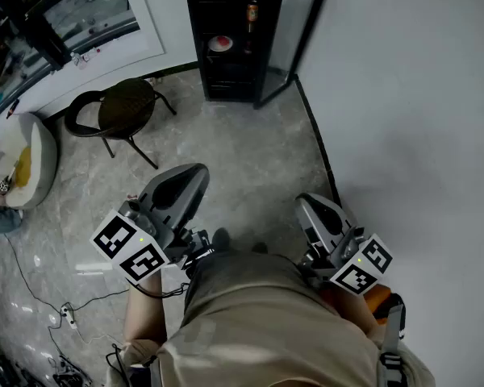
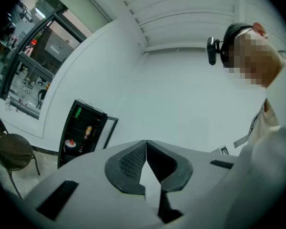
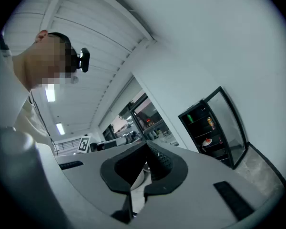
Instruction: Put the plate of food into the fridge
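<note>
The black fridge [image 1: 230, 39] stands against the far wall with its glass door [image 1: 294, 31] swung open. A plate of food [image 1: 220, 43] sits on a middle shelf inside, and also shows in the left gripper view [image 2: 70, 142] and in the right gripper view [image 3: 208, 141]. My left gripper [image 1: 195, 172] and right gripper [image 1: 306, 202] are held at the person's waist, far from the fridge. Both are shut with nothing between the jaws. The shut tips of the left gripper [image 2: 146, 142] and of the right gripper [image 3: 146, 147] point up towards the walls.
A can [image 1: 252, 11] stands on the fridge's upper shelf. A dark round chair [image 1: 125, 111] is on the floor to the fridge's left. A white cushioned seat [image 1: 24, 160] sits at the far left, and cables [image 1: 64, 313] lie on the floor. A white wall [image 1: 419, 95] runs along the right.
</note>
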Available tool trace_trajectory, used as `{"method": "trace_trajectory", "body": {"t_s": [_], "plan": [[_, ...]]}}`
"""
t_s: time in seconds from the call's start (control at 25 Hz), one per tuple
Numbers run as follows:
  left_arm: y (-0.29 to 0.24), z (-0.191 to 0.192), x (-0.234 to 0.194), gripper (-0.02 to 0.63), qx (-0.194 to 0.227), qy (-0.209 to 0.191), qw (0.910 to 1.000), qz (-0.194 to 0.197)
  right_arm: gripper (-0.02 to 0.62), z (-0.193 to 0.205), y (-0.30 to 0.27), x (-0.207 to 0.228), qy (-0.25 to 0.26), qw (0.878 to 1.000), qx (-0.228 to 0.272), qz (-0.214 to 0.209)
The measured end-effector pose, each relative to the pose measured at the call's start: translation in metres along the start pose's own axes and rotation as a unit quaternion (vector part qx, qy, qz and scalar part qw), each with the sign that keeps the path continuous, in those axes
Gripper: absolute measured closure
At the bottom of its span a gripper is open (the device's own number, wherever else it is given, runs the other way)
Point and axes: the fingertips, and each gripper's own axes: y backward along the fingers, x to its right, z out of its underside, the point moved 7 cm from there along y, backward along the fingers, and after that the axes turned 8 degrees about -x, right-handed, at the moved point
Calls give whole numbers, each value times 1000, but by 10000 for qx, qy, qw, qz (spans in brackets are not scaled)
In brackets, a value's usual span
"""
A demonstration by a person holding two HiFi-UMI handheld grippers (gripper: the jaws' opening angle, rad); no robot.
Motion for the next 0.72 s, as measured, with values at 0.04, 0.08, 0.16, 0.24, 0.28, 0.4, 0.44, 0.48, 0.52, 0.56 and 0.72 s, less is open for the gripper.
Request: {"method": "trace_trajectory", "body": {"t_s": [0.04, 0.08, 0.16, 0.24, 0.28, 0.4, 0.44, 0.48, 0.52, 0.56, 0.72], "plan": [[3, 1, 1, 595, -15, 32, 10000, -13, 575, -1, -3, -5, 91, 9999, -67, -50], [5, 2, 2, 595, -28, 62, 10000, -23, 575, -1, -6, -9, 177, 9997, -129, -94], [8, 5, 3, 595, -44, 104, 9999, -27, 575, -1, -12, -15, 332, 9991, -222, -149], [11, 8, 3, 595, -43, 146, 9999, 5, 575, 0, -19, -19, 518, 9981, -299, -172], [14, 9, 3, 595, -31, 179, 9998, 48, 575, 2, -22, -22, 639, 9971, -358, -196], [24, 5, 5, 595, 94, 221, 9994, 238, 574, 7, -32, -36, 986, 9929, -581, -328], [28, 2, 6, 595, 136, 189, 9994, 257, 574, 8, -35, -40, 1061, 9917, -623, -371], [30, 0, 5, 595, 159, 145, 9995, 243, 574, 9, -38, -44, 1109, 9909, -644, -404], [33, -1, 3, 595, 160, 104, 9996, 216, 574, 10, -41, -48, 1143, 9904, -655, -426], [34, -1, 1, 595, 147, 80, 9997, 193, 574, 11, -45, -50, 1174, 9899, -667, -436], [41, 3, -10, 595, 110, 152, 9996, 213, 575, 14, -58, -56, 1267, 9883, -739, -430]]}}
